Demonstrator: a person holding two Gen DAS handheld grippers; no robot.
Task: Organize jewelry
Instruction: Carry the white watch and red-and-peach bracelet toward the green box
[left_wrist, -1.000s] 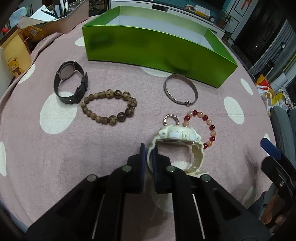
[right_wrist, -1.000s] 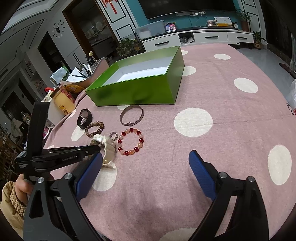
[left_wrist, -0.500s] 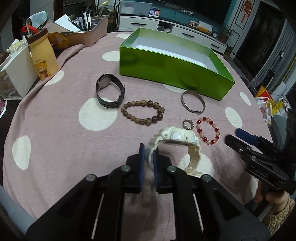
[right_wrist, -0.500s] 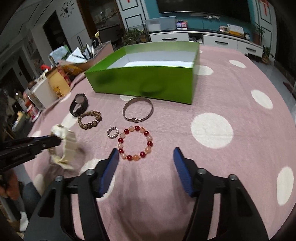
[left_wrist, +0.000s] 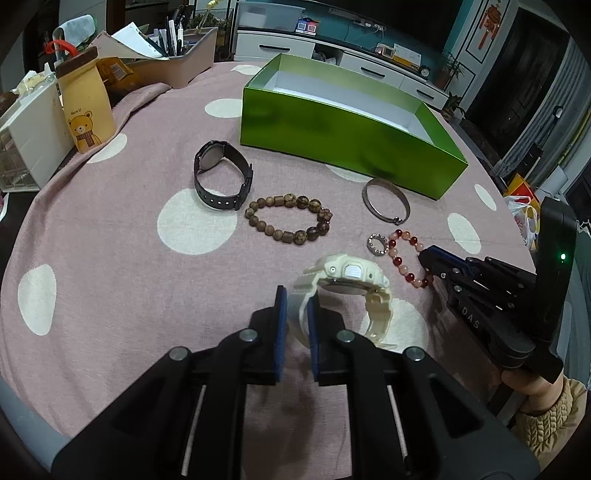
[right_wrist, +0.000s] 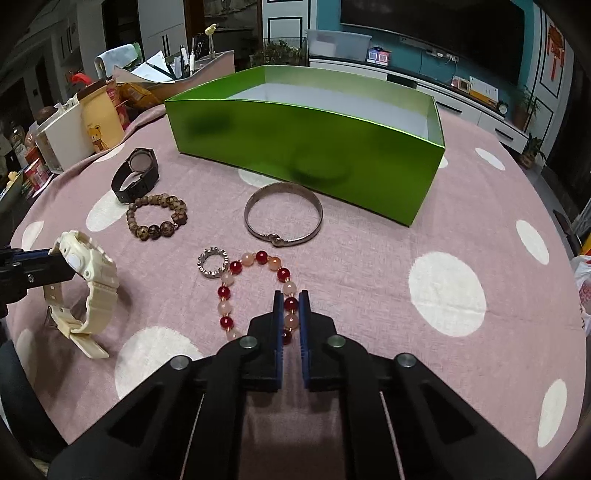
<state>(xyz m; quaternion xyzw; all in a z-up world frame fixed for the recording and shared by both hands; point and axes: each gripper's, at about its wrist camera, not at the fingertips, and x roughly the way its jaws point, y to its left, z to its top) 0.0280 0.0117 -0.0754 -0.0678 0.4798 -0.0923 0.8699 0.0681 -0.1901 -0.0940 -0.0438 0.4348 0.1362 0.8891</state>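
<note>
In the left wrist view, the left gripper (left_wrist: 295, 306) at the lower centre is clenched on the strap of the cream watch (left_wrist: 347, 284). The green box (left_wrist: 347, 125) stands open at the upper centre, on the pink cloth (left_wrist: 110, 280).

In the right wrist view, the right gripper (right_wrist: 291, 314) at the lower centre is pinched on the red bead bracelet (right_wrist: 255, 291). The cream watch (right_wrist: 86, 280) is at the left edge, the silver bangle (right_wrist: 283, 216) in the middle.

Both tongs, left (left_wrist: 295, 306) and right (right_wrist: 291, 310), clamped.
</note>
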